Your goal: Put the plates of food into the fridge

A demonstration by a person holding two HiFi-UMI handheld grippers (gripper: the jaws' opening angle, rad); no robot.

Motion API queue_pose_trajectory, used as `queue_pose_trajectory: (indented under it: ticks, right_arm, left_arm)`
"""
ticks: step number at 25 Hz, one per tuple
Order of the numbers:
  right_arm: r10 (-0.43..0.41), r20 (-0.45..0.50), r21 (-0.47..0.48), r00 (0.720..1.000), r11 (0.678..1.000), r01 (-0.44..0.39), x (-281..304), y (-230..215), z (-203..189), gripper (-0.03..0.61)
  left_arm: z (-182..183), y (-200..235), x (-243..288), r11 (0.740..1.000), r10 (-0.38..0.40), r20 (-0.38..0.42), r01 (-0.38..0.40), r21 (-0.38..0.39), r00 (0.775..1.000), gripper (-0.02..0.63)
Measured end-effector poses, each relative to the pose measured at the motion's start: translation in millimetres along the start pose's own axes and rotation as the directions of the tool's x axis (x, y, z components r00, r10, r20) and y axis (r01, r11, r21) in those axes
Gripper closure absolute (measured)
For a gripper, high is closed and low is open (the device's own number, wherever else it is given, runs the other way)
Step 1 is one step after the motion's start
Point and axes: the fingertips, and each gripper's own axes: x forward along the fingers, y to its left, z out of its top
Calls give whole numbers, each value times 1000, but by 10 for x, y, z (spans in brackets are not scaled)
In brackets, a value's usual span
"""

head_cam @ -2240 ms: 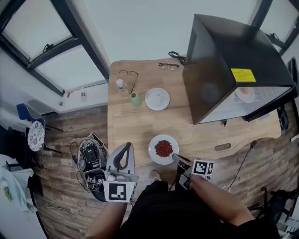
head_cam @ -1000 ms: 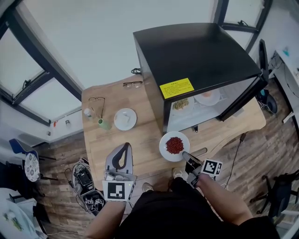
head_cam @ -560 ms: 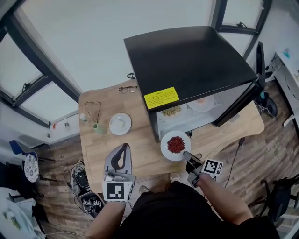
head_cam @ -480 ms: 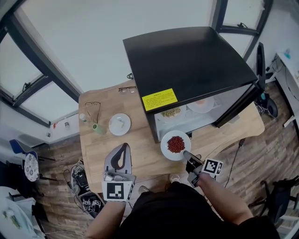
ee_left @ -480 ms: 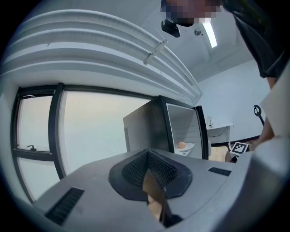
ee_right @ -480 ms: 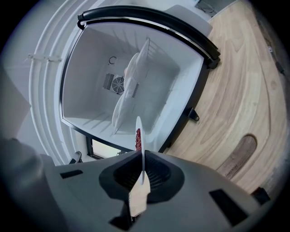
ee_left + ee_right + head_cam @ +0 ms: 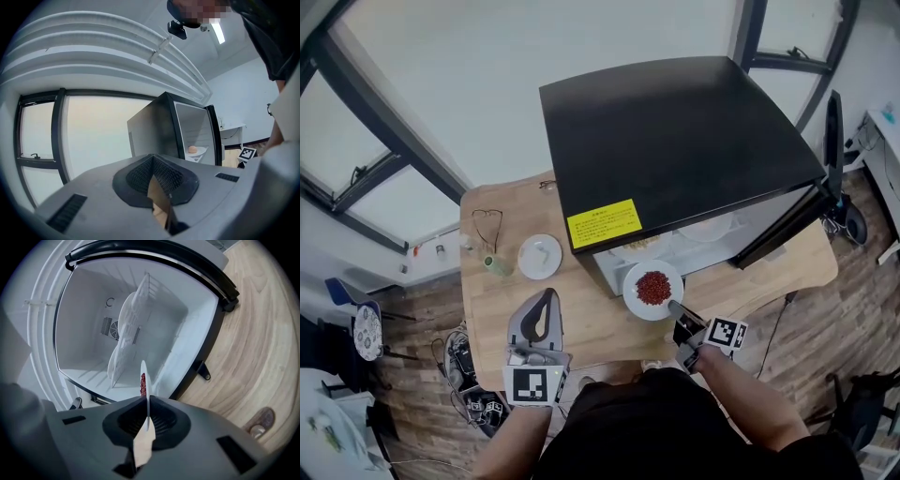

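Head view first: the right gripper (image 7: pixel 675 307) is clamped on the near rim of a white round plate of red food (image 7: pixel 652 288). The plate hangs right at the open front of the black mini fridge (image 7: pixel 675 131), not inside yet. The left gripper (image 7: pixel 546 298) hovers over the wooden tabletop (image 7: pixel 502 309). A second white plate (image 7: pixel 540 256) sits on the tabletop left of the fridge, on the far side of that gripper.

Left gripper view: jaws together, nothing between them. Off to the right you can see into the fridge, where a plate with something pale orange (image 7: pixel 193 150) already sits on a shelf.

Right gripper view: the plate shows edge-on, rim pinched between the pads, aimed into the white fridge interior (image 7: pixel 89 301) with a white shelf (image 7: pixel 126 329) straight ahead.

What worries me is that it's a one-edge pinch, so the far side could sag and the loose red stuff would slide off. The far rim could also clip the shelf edge or the fridge's front lip going in, which would twist the plate in the pads. And with the fridge partly stocked, it could bump the plate already in there.
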Motion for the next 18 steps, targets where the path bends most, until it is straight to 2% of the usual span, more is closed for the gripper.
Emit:
queue_pose_trajectory:
  ticks: [6, 12, 18]
  right_arm:
    - [17, 8, 14, 1000, 1000, -17, 165, -33, 156, 546]
    - [12, -2, 11, 1000, 1000, -12, 400, -88, 280, 546]
    - [-41, -9, -4, 999, 999, 41, 632, -180, 395, 546]
  left_arm:
    - [51, 0, 154, 1000, -1, -12, 1, 17, 1000, 611]
    - [97, 170, 184, 998, 39, -31, -38, 42, 999, 611]
    - [-5, 302, 58, 995, 93, -63, -92, 28, 994, 611]
